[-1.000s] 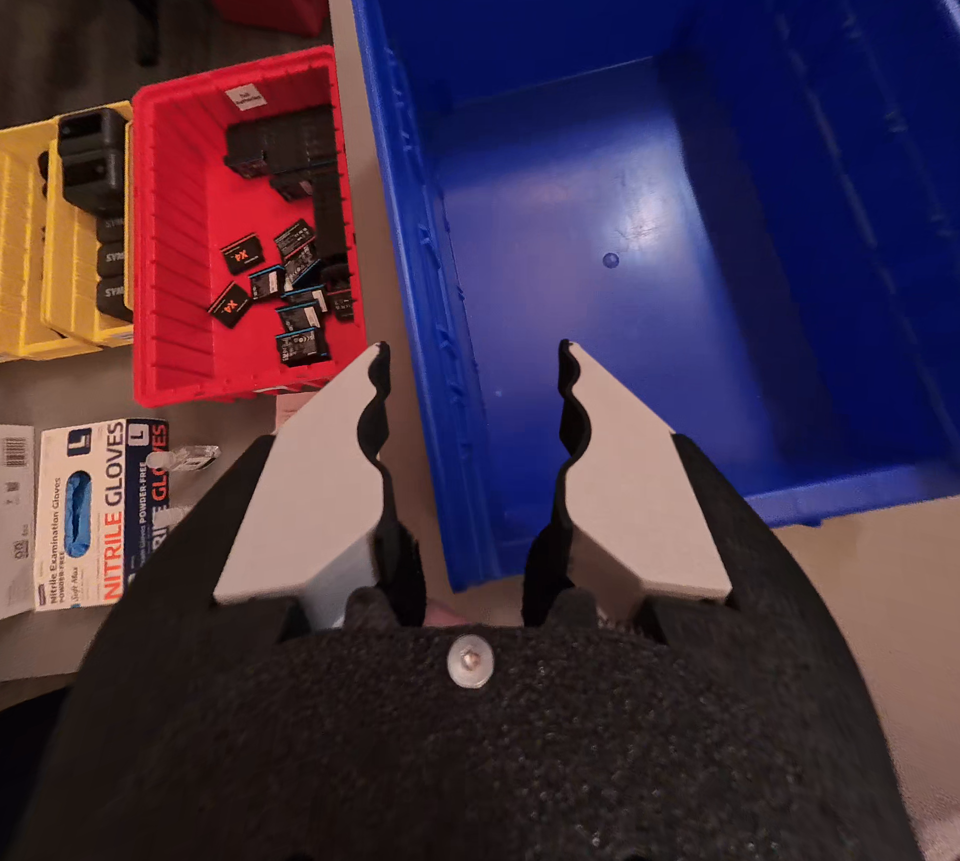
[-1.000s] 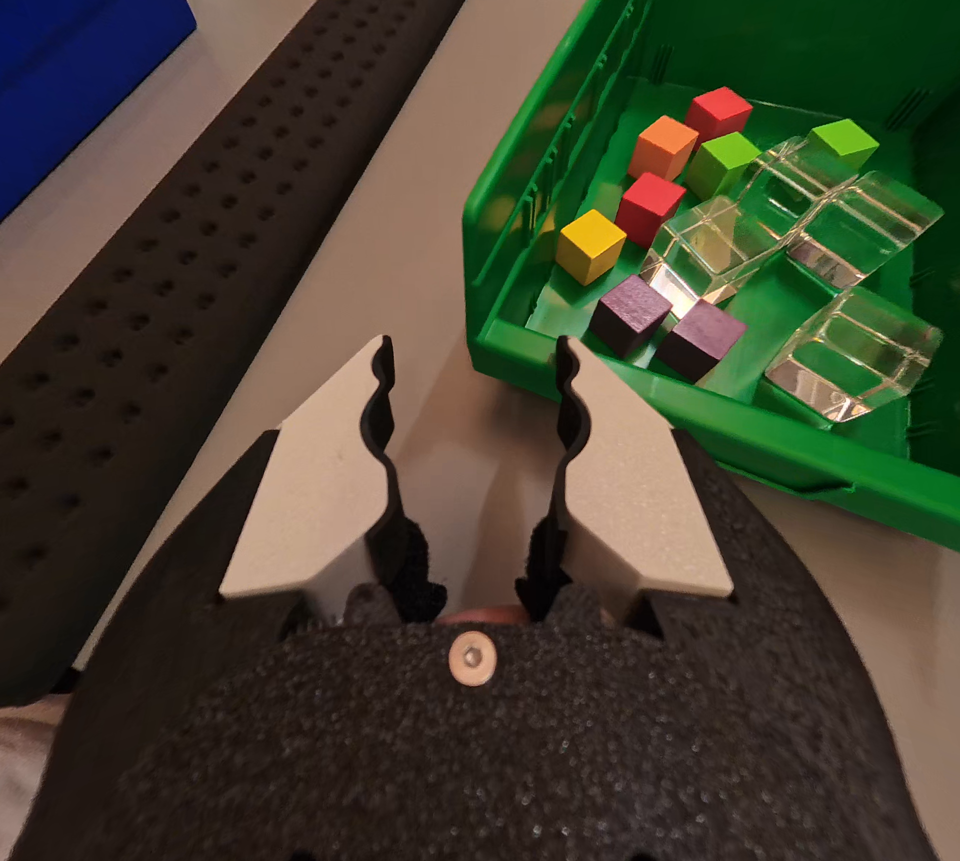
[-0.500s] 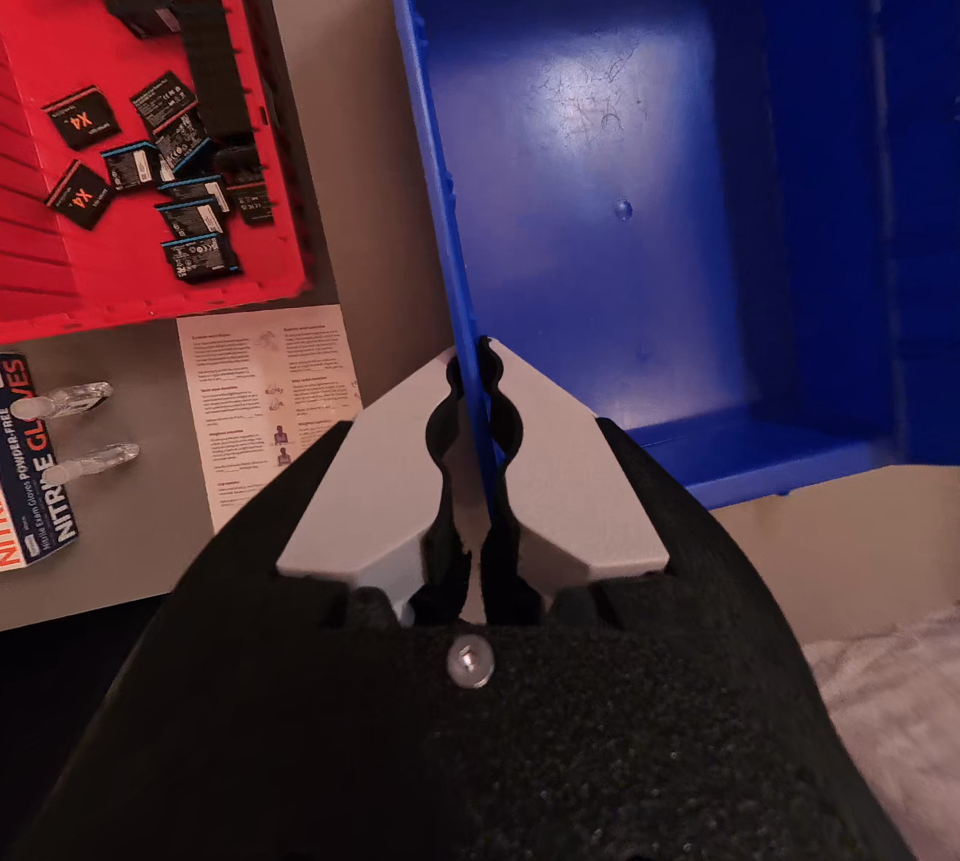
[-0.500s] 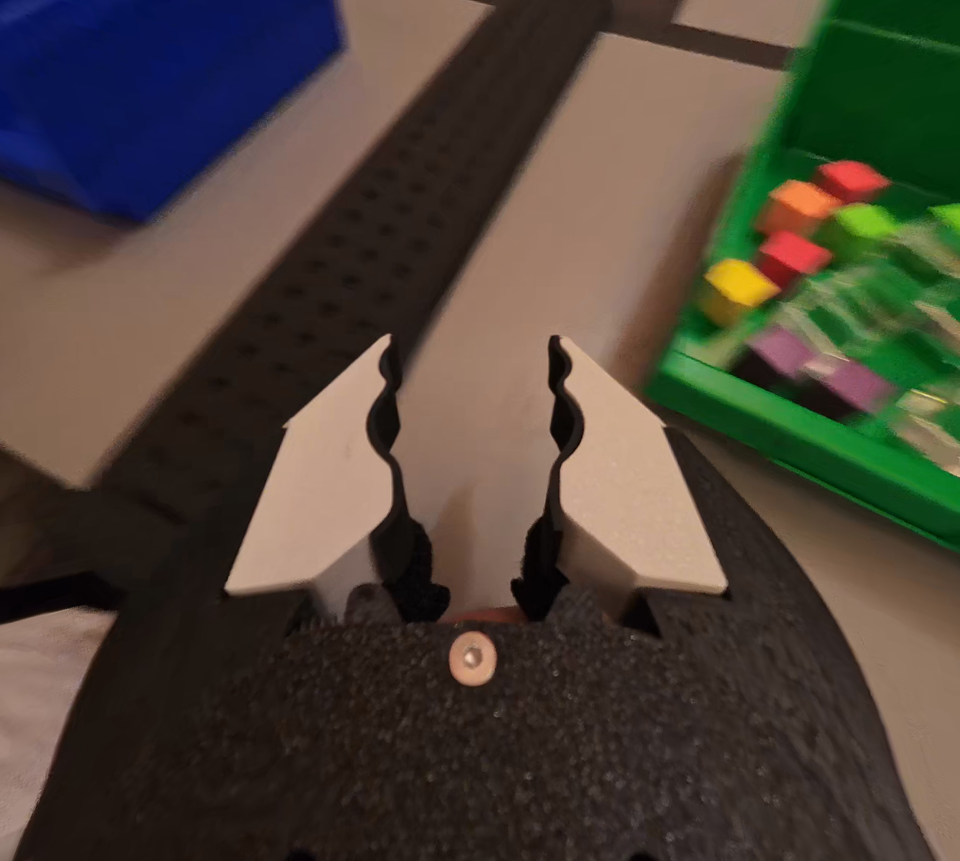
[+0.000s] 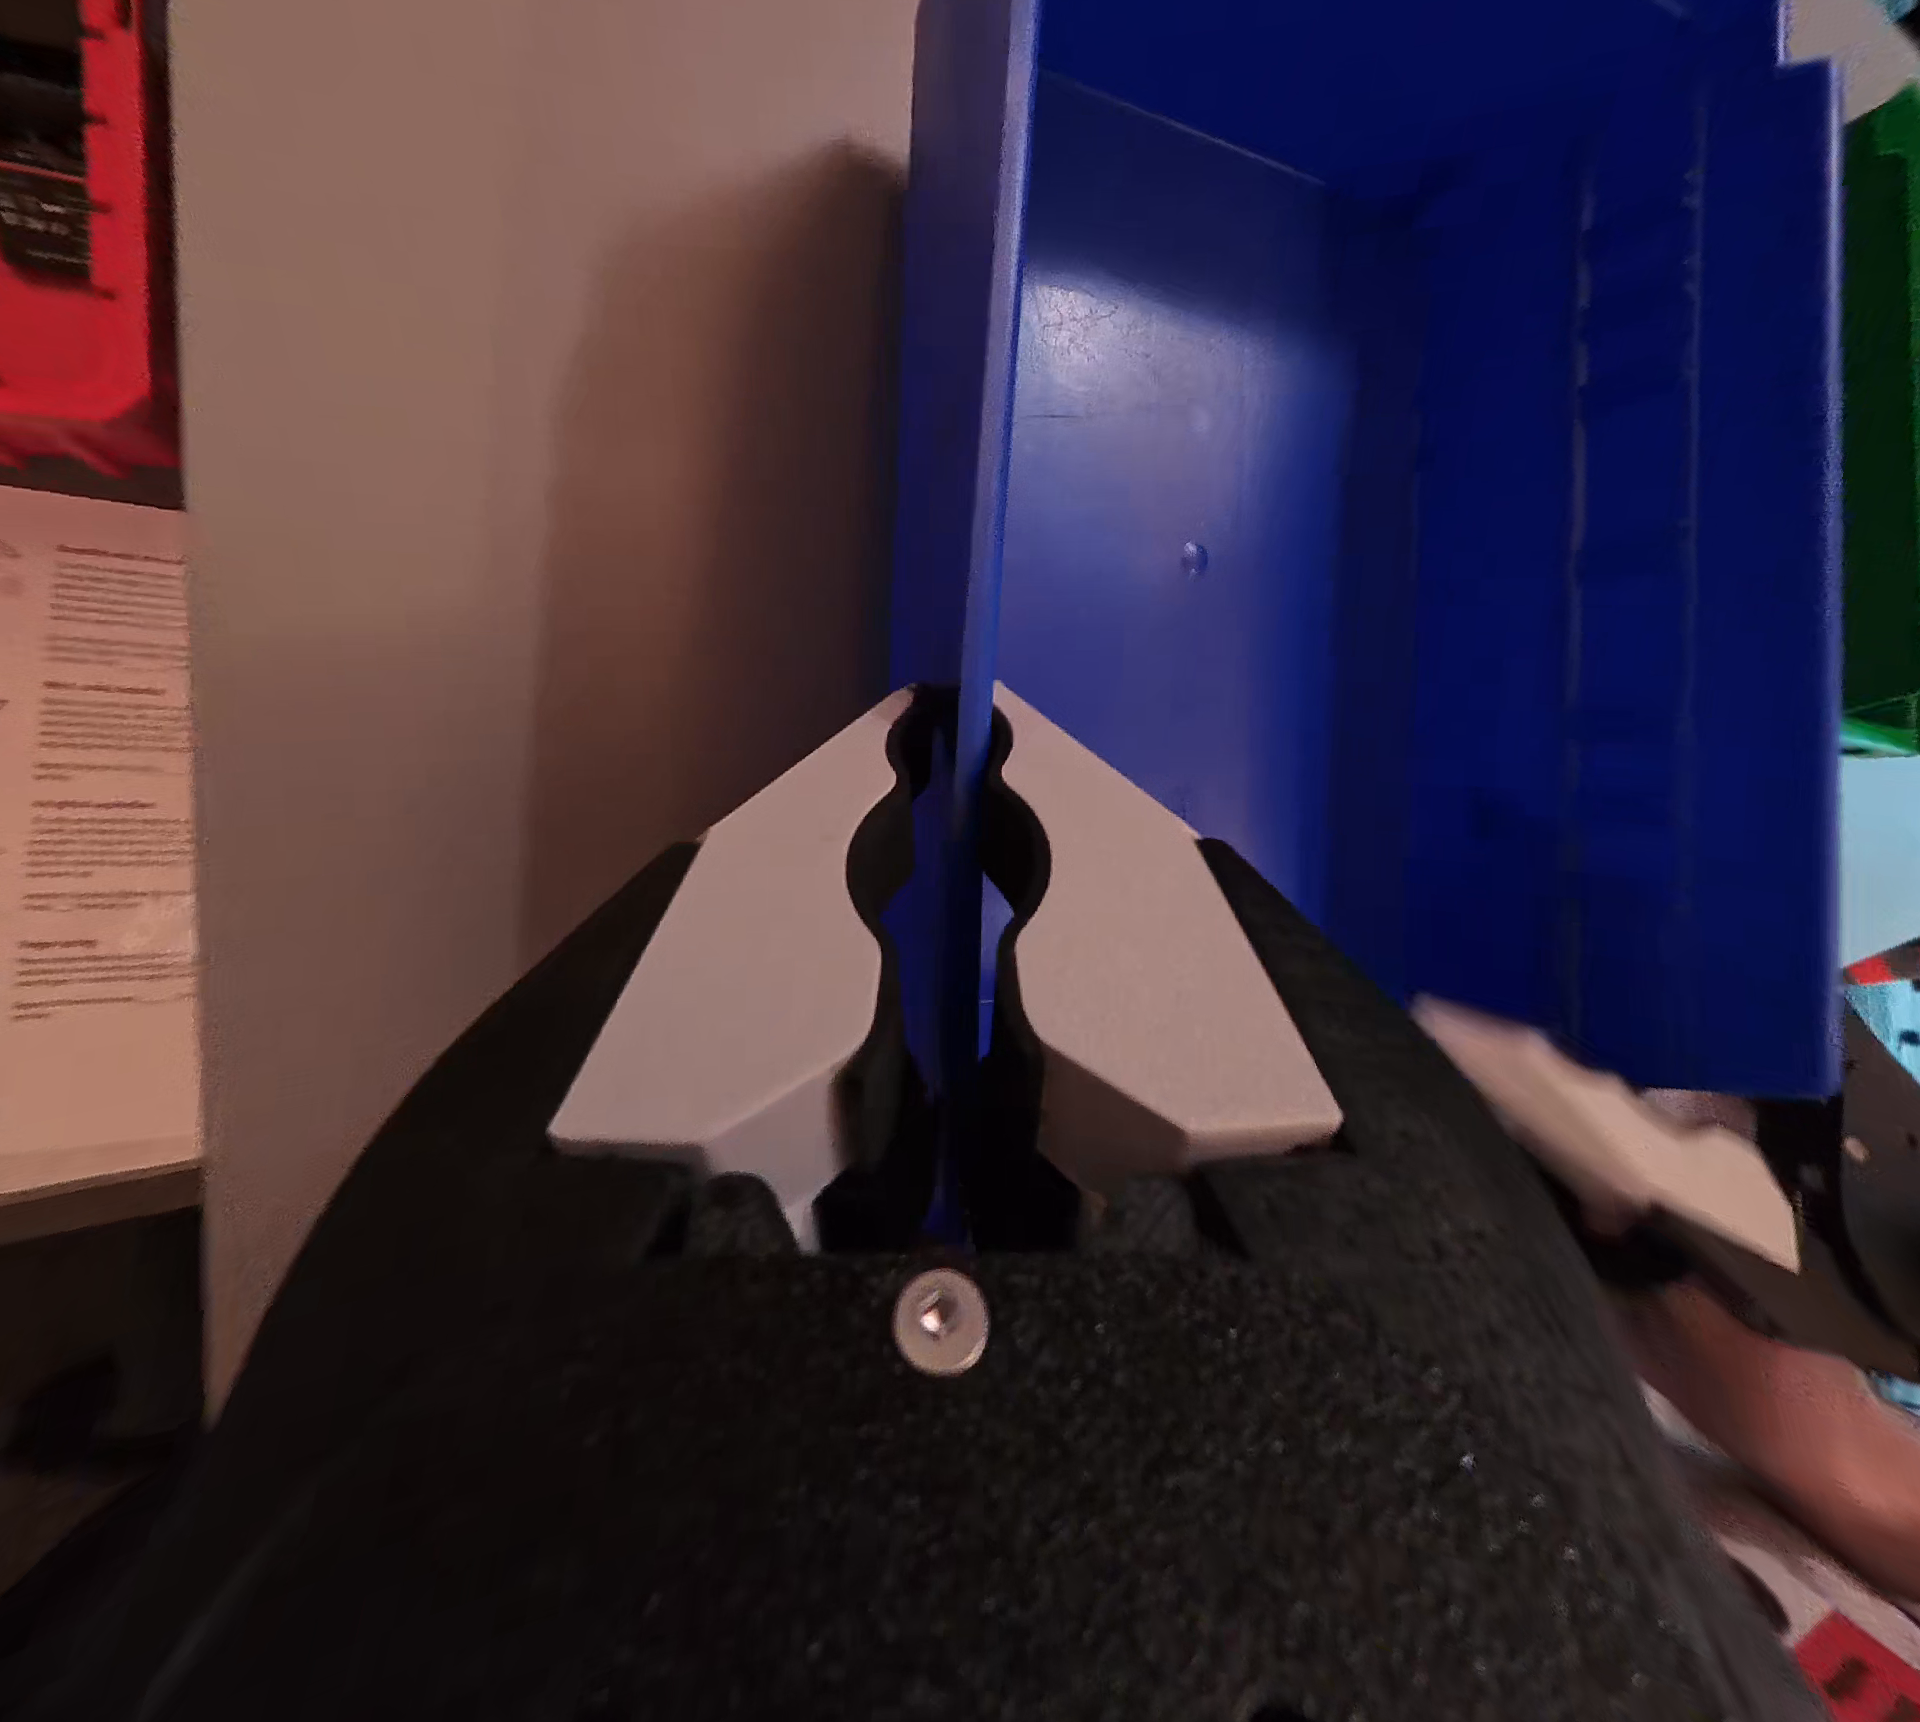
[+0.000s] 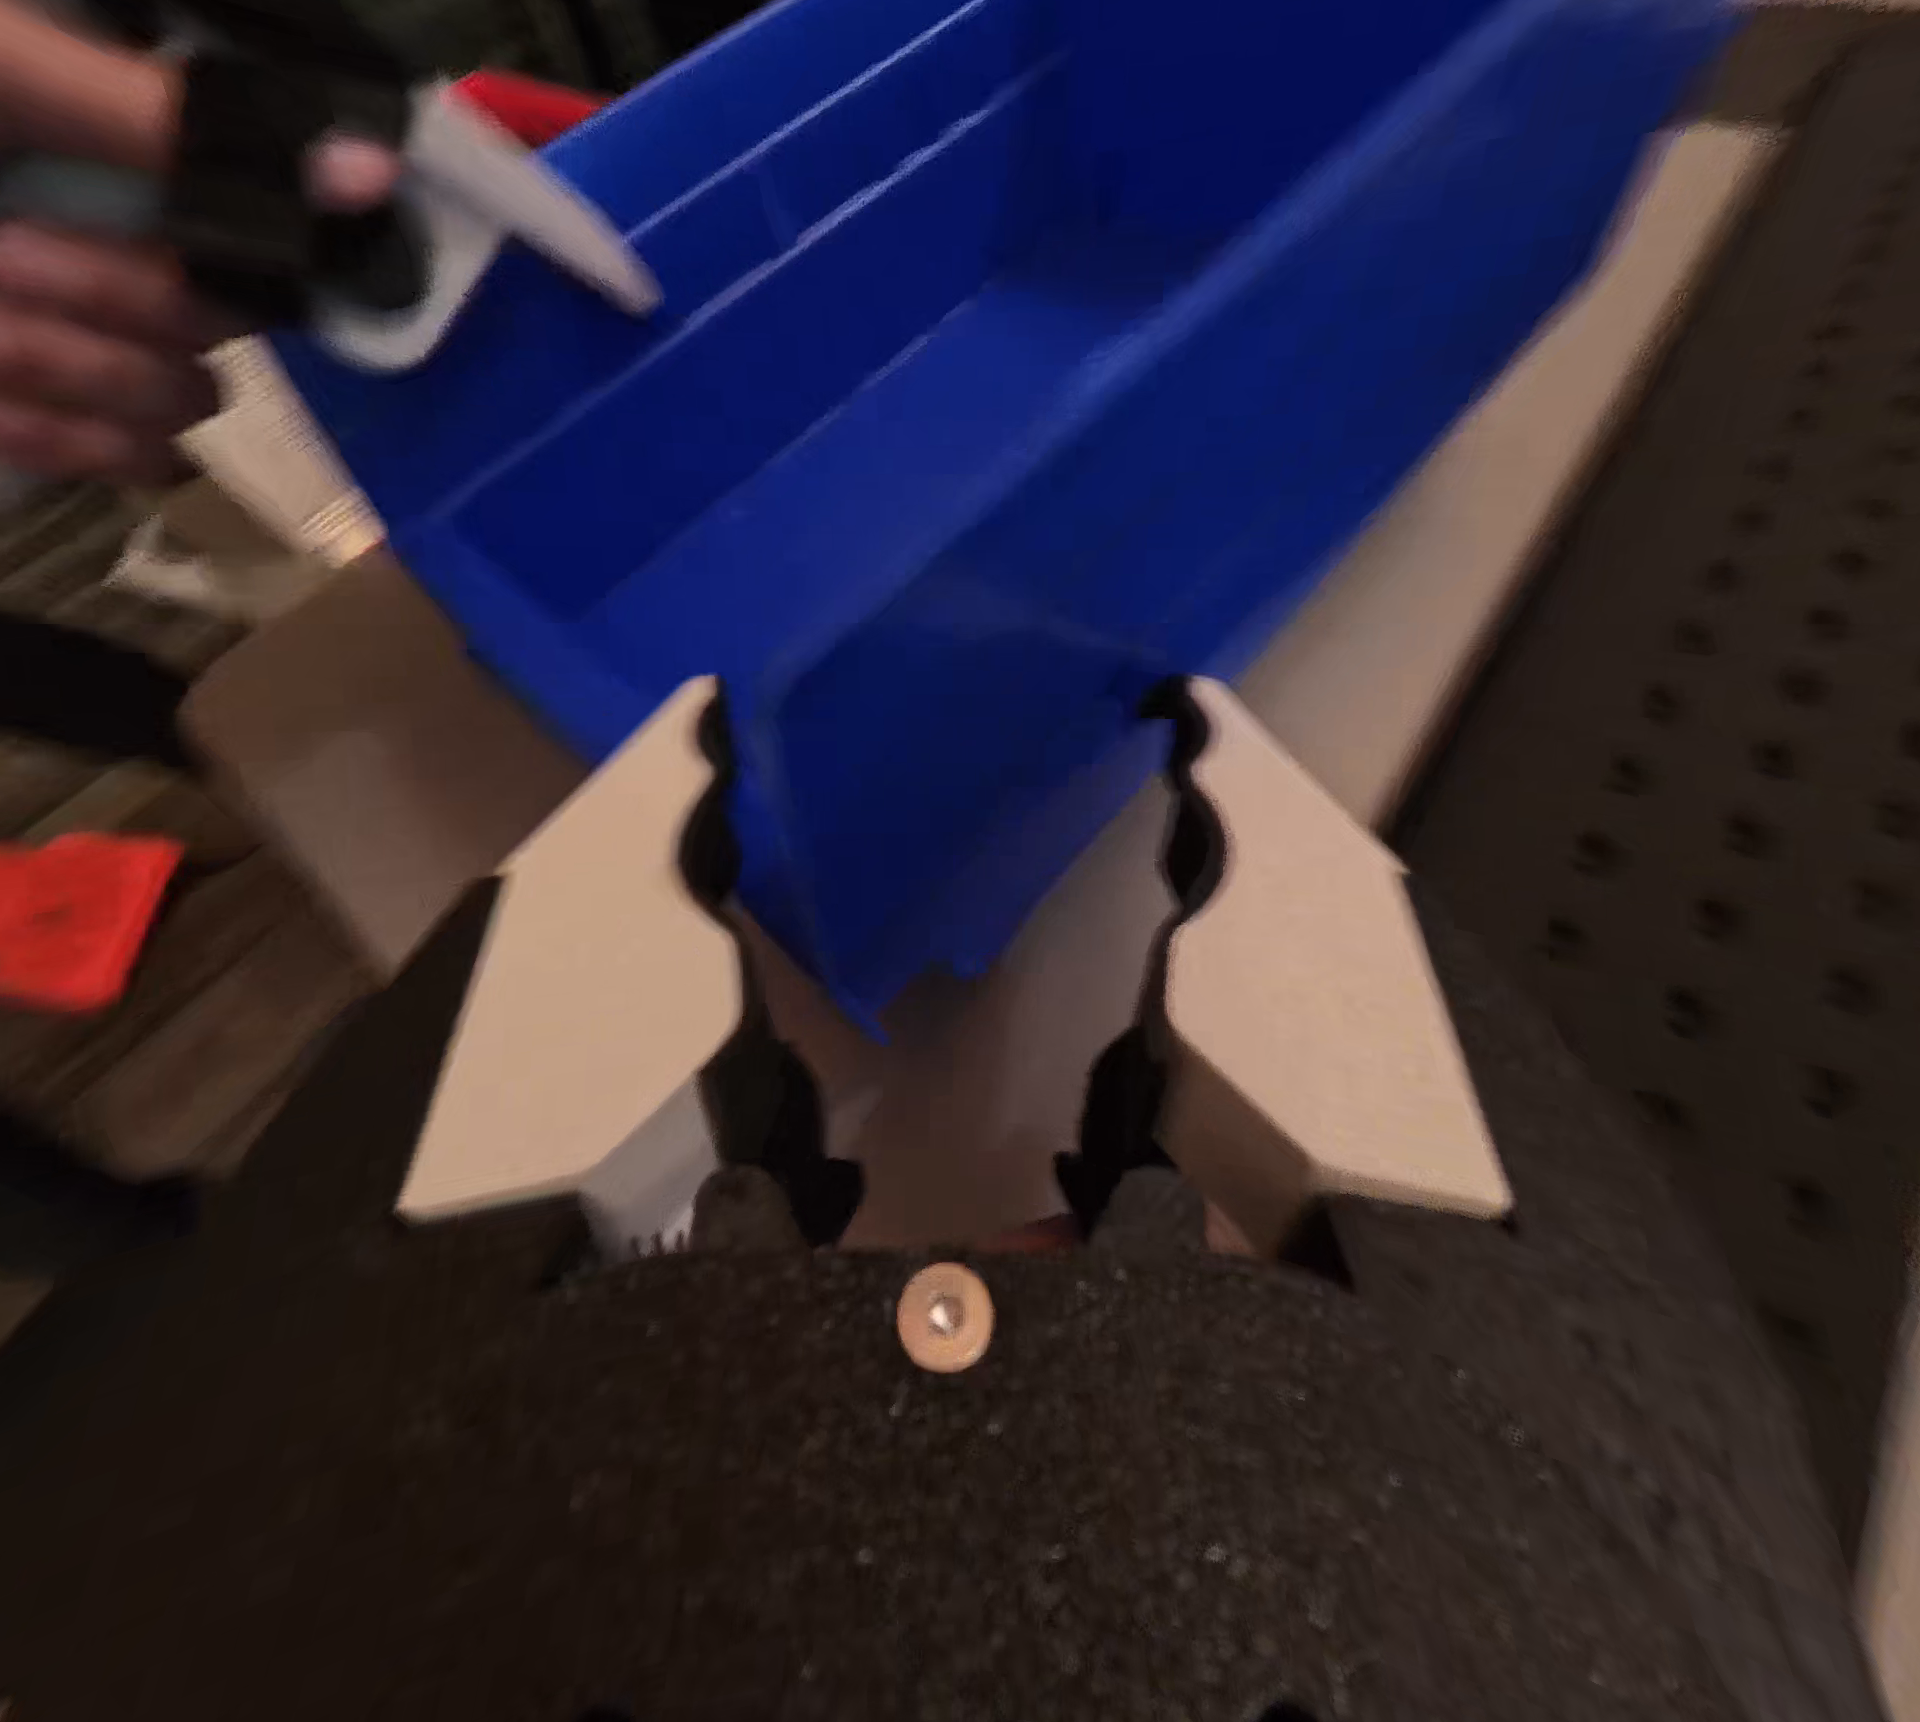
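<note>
Two views. Left wrist: the left gripper [image 5: 951,716] has its jaws pinched on the thin side wall of the bin [image 5: 1226,467], beside a paper sheet [image 5: 94,789] on the table [image 5: 520,322]. Right wrist: the right gripper [image 6: 945,706] has jaws spread around the bin's near corner, not gripping; held by one wall, the bin could twist or slip.

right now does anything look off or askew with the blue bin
The blue bin sits tilted, apparently lifted on one side, not flat on the table. The left gripper is clamped on its side wall, and the right gripper is open around the opposite corner. The bin looks empty; no damage shows, though both views are blurred.
</note>
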Available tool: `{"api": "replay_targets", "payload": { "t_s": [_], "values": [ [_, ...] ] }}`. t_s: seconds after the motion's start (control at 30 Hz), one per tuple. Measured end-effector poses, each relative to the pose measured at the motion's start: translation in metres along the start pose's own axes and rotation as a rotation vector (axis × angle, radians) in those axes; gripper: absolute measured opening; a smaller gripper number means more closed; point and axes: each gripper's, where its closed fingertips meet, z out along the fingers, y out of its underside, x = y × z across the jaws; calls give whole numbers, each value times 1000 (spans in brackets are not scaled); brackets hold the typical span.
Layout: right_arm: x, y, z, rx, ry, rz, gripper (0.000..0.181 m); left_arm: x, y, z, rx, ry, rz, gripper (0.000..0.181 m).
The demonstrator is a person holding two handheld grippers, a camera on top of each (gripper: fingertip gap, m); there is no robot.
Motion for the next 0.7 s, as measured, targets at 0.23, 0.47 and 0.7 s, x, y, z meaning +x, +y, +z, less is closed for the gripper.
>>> {"api": "replay_targets", "payload": {
  "t_s": [0.23, 0.47, 0.7],
  "values": [
    [96, -65, -90, 197, 355, -117, 22, 111, 2, -15, 184, -72, 195, 9],
    [183, -71, -247, 266, 567, -32, 3, 286, 42, -8, 182, 244, 400, 43],
    [218, -44, -435, 123, 863, -152, 3, 371, 26, 12, 178, 550, 351, 51]
  ]
}}
